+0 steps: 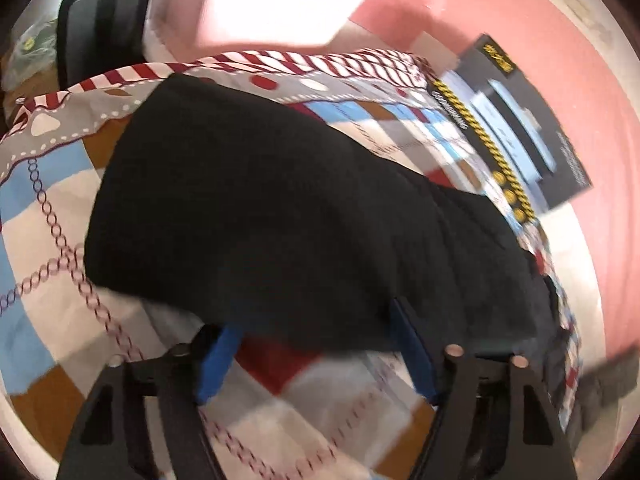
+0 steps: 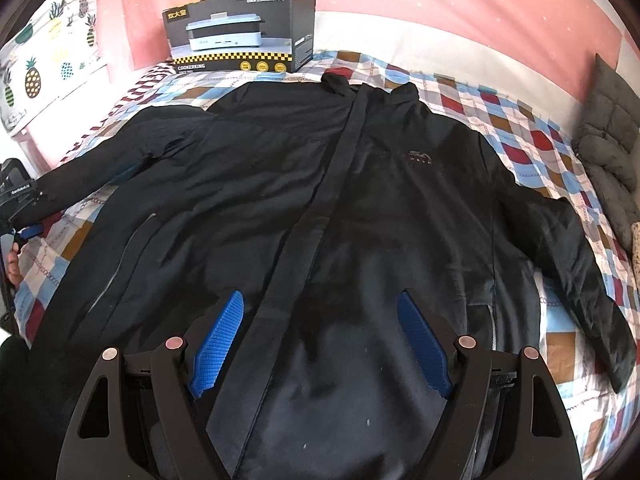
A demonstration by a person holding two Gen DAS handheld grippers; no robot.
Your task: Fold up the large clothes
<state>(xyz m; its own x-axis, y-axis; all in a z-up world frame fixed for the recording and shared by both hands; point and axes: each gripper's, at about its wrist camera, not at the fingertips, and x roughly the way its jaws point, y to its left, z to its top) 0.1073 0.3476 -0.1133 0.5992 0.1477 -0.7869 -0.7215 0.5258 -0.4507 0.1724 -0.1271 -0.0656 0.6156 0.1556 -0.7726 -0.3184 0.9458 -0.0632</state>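
A large black jacket [image 2: 248, 184] lies flat and front-up on the checked bedsheet [image 2: 500, 120], with both sleeves spread out. My right gripper [image 2: 320, 296] hovers open over the jacket's lower front, one blue finger on each side of the zipper placket, with nothing held. In the blurred left wrist view, the end of the left sleeve [image 1: 260, 200] reaches down between my left gripper [image 1: 314, 316] fingers. Its blue pads [image 1: 218, 360] stand wide apart and do not press the cloth. The right wrist view shows the left gripper [image 2: 28, 232] at the far left, beside the sleeve cuff.
A dark cooker box [image 2: 240, 28] stands at the head of the bed against the pink wall. A pineapple-print pillow [image 2: 48, 48] is at the left and a grey quilted garment [image 2: 608, 128] at the right. A black case [image 1: 100, 24] stands beyond the bed's corner.
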